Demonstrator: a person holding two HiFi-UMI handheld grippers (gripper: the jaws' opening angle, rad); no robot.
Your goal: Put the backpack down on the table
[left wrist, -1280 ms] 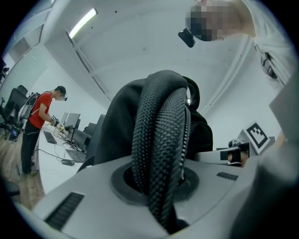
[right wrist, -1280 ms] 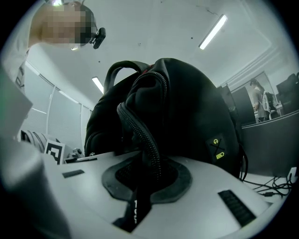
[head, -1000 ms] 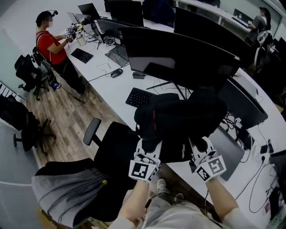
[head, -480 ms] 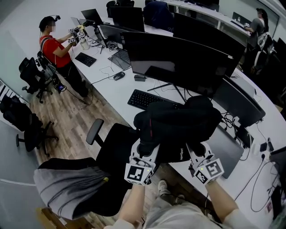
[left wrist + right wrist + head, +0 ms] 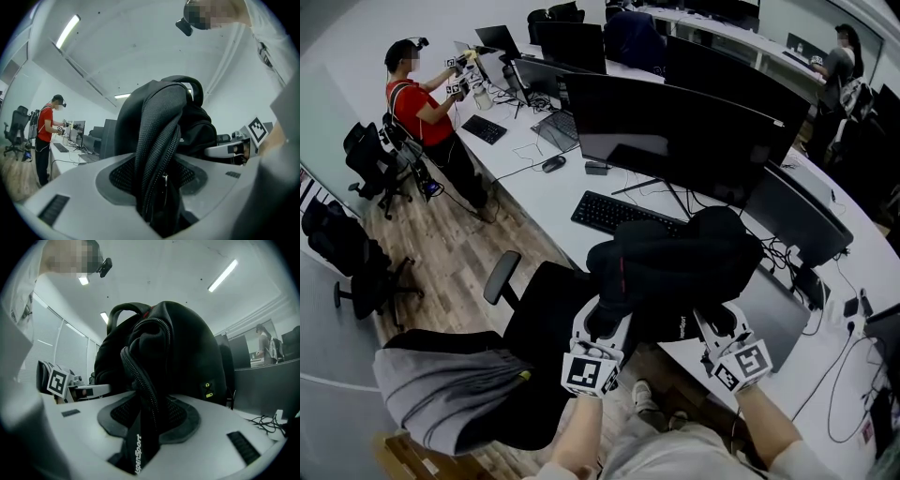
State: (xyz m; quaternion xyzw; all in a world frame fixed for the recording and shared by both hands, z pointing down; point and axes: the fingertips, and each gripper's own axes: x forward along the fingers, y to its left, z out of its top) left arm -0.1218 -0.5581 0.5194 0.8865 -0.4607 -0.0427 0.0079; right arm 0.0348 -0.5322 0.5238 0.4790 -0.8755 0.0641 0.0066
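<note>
Releasing the backpack (image 5: 675, 267) is the step in hand, judging by the pose: the bag is sitting at the near edge of the table (image 5: 534, 197), in front of the monitor (image 5: 675, 131) and just right of the keyboard (image 5: 614, 211), with its lower part looking to hang slightly past that edge above the chair (image 5: 544, 319). The left gripper (image 5: 602, 319) is pointing level at the bag's left side, and its jaws have just been opening; they are standing apart, with the mesh strap (image 5: 157, 154) lying loose in the gap between them, not pinched. The right gripper (image 5: 719, 323) is doing the same on the right side: its jaws have just been opening and are now spread, with the printed strap (image 5: 140, 427) running through the gap. The bag is looking settled and upright on its own, so the put-down seems nearly done. The next move is calling for both grippers to back straight out toward the person, level, so that neither strap snags on a jaw and drags the bag off the near edge; if it tips, it is needing a push further onto the table.
</note>
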